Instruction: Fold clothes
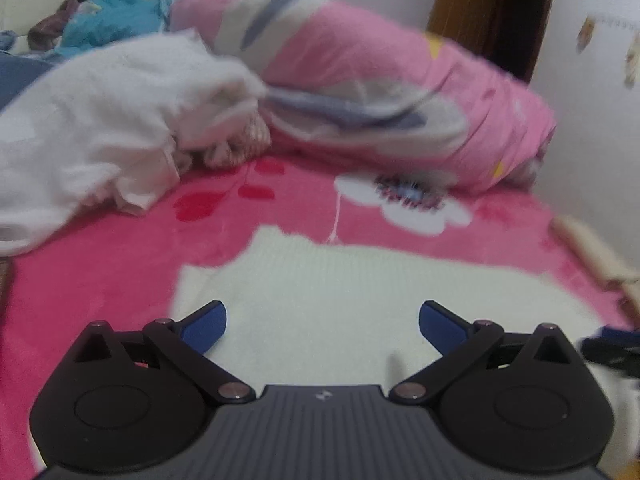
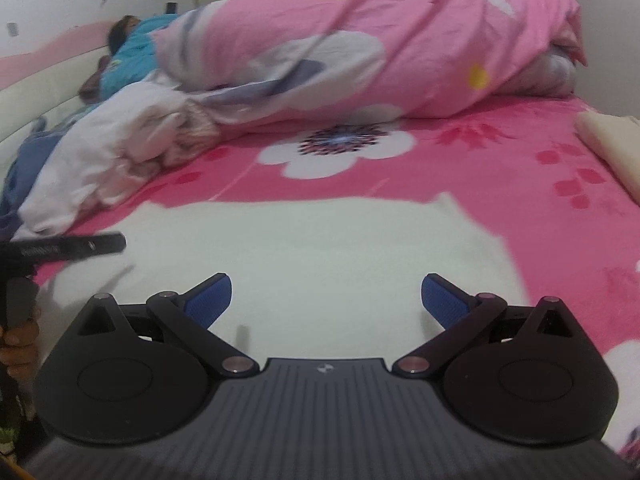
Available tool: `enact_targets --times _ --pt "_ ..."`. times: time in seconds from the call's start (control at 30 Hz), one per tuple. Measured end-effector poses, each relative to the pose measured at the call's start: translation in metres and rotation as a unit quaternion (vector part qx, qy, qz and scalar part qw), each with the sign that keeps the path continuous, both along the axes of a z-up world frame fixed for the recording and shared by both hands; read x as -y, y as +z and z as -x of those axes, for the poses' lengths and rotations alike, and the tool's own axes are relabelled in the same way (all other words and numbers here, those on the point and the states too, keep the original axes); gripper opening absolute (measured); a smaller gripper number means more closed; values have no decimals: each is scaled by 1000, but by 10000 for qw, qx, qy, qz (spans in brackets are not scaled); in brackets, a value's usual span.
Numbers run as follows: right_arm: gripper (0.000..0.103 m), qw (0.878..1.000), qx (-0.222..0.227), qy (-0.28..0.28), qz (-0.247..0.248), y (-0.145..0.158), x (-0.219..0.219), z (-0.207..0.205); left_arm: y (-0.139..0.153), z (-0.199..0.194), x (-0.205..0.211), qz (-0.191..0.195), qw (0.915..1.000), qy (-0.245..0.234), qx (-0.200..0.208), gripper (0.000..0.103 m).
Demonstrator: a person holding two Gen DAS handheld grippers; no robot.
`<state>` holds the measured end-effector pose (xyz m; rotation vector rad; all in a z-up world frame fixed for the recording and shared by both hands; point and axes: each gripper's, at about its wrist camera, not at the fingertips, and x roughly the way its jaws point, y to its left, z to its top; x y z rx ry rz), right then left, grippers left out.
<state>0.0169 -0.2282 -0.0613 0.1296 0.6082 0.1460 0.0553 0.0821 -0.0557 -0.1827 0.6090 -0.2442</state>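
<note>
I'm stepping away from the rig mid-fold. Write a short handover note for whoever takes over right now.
Left gripper: open, empty, over the cream knit garment.
Right gripper: open, empty, over the same garment.
The garment lies flat on the pink flowered blanket; how far it is folded I cannot tell.
Left: a heap of white clothes waits beside the rolled pink duvet.

Pink quilt (image 2: 400,40), sleeping person (image 1: 120,4)

Pink blanket (image 2: 500,168) lies open around the sweater (image 2: 320,248); quilt (image 2: 400,40) and white heap (image 1: 100,120) block beyond
</note>
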Motion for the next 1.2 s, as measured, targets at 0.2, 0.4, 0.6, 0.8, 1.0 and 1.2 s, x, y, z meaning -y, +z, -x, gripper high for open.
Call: enact_targets --times 0.2,0.4,0.6,0.8,1.0,1.2 --pt "102 9997 63 219 -36 -9 -44 6 6 85 -34 -138 9992 -292 247 103" --pt "102 9972 234 234 671 -26 -72 7 -16 145 -73 261 9996 43 -127 103" --pt "102 9973 175 196 683 -25 -79 -1 -35 143 -82 606 9975 -3 -365 103" --pt "102 9966 260 232 747 -32 -80 0 -33 126 -91 1083 9941 -87 -64 102" --pt "102 9965 258 218 763 -32 -81 -2 -37 83 -104 1698 9848 -345 -131 101" --pt "102 9965 260 200 774 -33 -81 -3 -48 43 -104 1817 9798 -626 -552 99"
